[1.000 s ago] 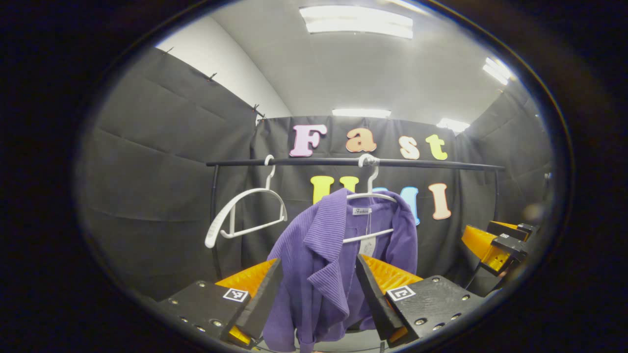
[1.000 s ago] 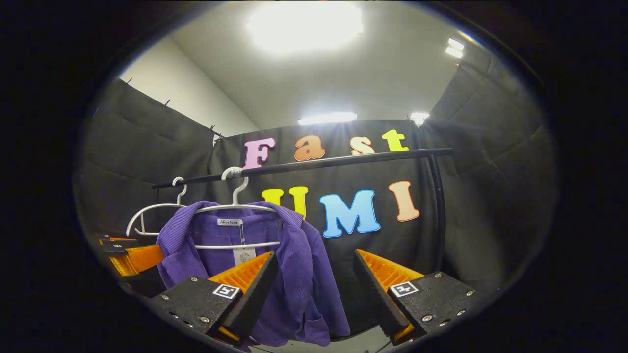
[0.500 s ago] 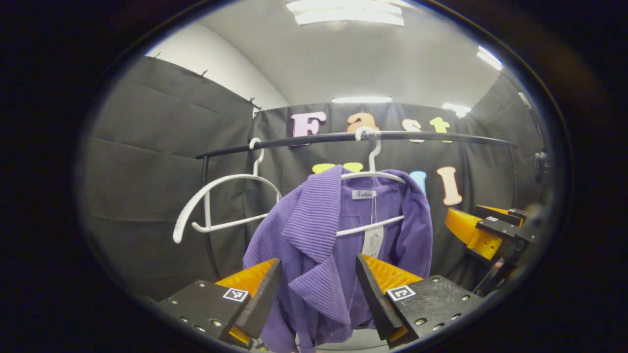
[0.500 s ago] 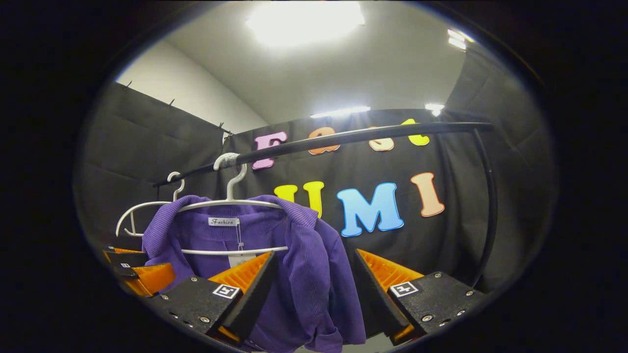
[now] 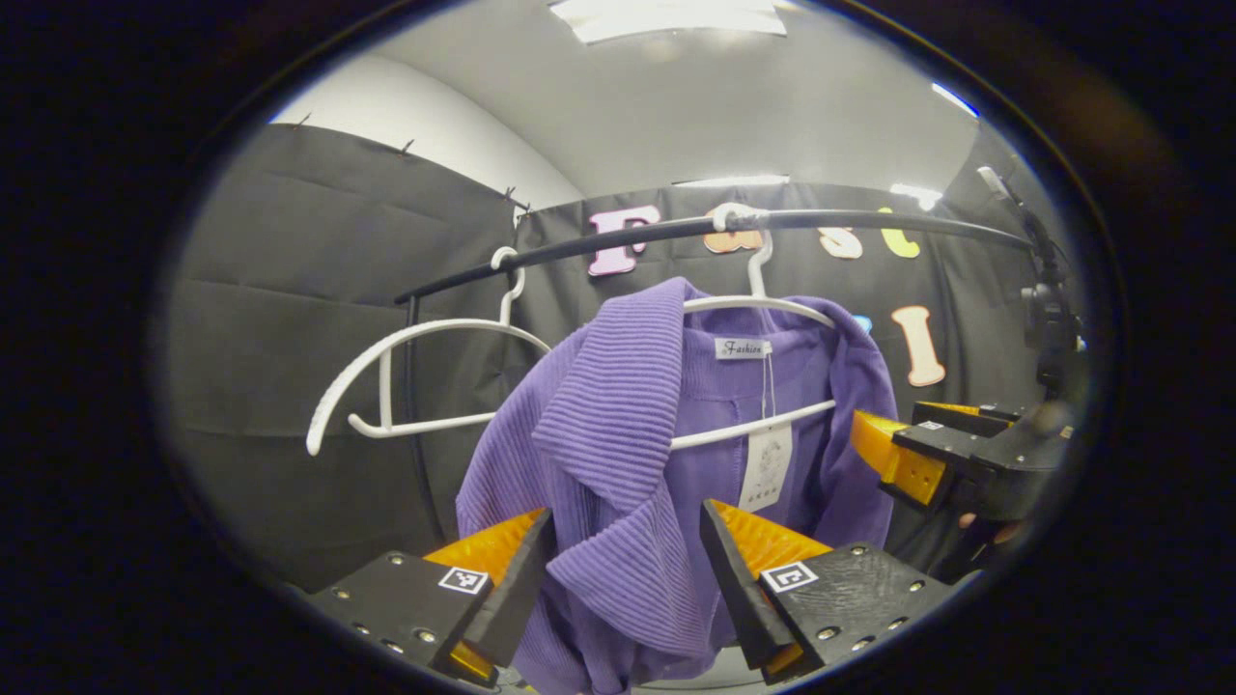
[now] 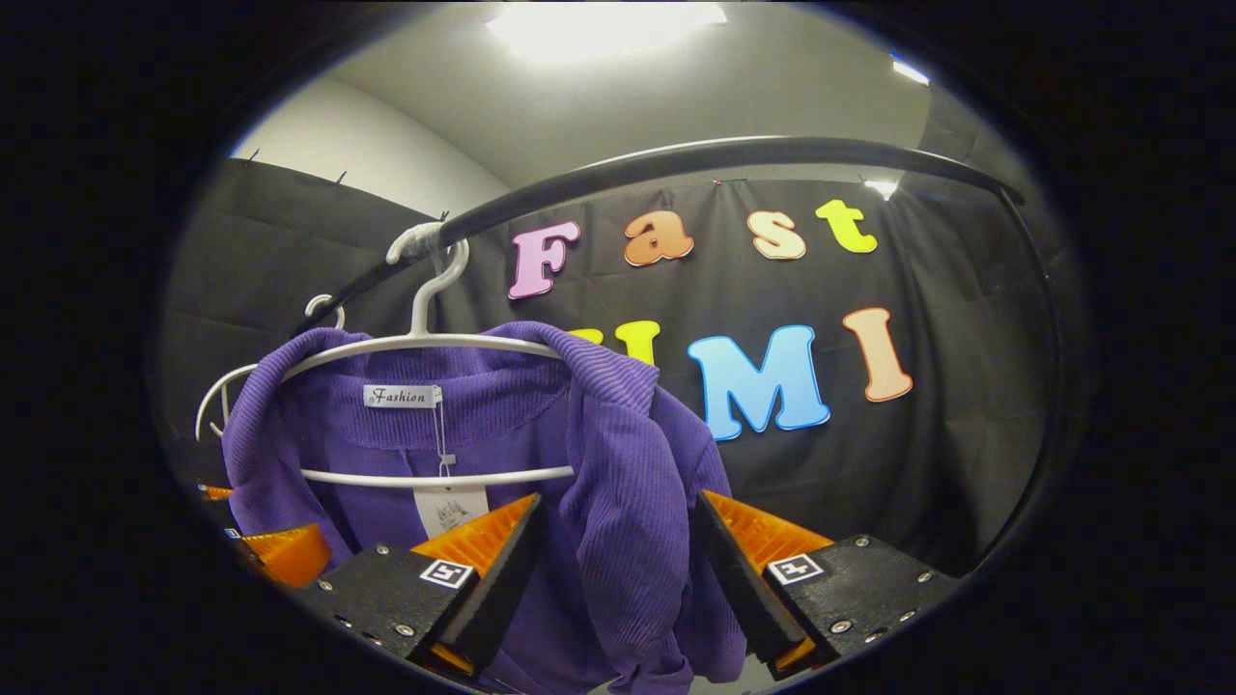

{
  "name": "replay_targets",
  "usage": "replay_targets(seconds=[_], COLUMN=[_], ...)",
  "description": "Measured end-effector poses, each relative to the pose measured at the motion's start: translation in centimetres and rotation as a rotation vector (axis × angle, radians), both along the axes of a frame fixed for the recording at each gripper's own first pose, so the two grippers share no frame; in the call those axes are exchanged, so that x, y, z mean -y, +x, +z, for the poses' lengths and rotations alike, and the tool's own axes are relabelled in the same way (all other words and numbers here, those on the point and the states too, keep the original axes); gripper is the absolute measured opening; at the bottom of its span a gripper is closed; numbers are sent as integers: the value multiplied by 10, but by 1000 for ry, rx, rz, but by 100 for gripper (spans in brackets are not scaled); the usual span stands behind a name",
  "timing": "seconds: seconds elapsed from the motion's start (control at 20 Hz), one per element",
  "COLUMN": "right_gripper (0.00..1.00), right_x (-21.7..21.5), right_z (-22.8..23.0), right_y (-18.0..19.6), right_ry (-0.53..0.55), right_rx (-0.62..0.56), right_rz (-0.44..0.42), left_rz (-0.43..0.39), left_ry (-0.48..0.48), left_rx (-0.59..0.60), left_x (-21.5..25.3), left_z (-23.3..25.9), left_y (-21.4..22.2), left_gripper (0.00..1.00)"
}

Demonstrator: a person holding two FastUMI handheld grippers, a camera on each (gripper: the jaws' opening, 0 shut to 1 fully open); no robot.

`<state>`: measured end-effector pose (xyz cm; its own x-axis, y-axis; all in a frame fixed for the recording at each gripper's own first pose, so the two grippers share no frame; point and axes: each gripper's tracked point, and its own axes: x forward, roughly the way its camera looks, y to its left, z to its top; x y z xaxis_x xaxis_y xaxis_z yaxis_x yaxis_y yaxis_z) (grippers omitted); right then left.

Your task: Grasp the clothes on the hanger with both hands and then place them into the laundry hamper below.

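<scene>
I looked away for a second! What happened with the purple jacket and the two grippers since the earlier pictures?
Both grippers moved closer to the purple jacket. The left gripper now has the jacket's front flap between its open fingers; the right gripper has the other side's fabric between its open fingers. Neither has closed yet. The jacket still hangs on its white hanger from the black rail, and the empty hanger stays beside it.

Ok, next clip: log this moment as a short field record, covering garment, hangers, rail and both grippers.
garment: purple ribbed knit jacket, draped on a white hanger, paper tag hanging inside
spare hanger: empty white plastic hanger, beside it on the rail
rail: black metal bar
left gripper: open, fingers either side of the jacket's front panel
right gripper: open, straddling the other front panel
hamper: not judged
</scene>
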<state>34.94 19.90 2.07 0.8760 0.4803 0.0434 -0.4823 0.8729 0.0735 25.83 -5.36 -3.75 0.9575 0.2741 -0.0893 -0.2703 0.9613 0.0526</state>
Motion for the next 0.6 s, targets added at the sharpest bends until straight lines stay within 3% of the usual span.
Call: replay_targets(seconds=[0.2,0.25,0.3,0.35,0.4,0.45,0.5,0.6], right_gripper=[92,89,87,82,78,70,66,50], right_x=[-3,-5,-6,-8,-11,-15,-16,-16], right_z=[-15,-18,-20,-22,-23,-25,-25,-26], right_y=[17,20,22,24,25,25,26,28], right_ry=[-49,-53,-56,-57,-58,-58,-60,-68], right_rx=[-10,-11,-15,-21,-24,-26,-27,-24], right_rz=[-43,-44,-40,-34,-28,-15,-5,-2], left_rz=[20,23,28,38,48,54,58,84], left_ry=[16,21,27,33,40,46,48,56], left_rx=[-8,-9,-13,-18,-21,-24,-24,-9], left_x=[-3,-3,-3,-5,-4,-4,-5,-9], left_z=[-5,-5,-8,-9,-9,-10,-11,-8], left_y=[6,7,7,8,7,7,7,4], left_gripper=[92,81,86,85,92,78,85,73])
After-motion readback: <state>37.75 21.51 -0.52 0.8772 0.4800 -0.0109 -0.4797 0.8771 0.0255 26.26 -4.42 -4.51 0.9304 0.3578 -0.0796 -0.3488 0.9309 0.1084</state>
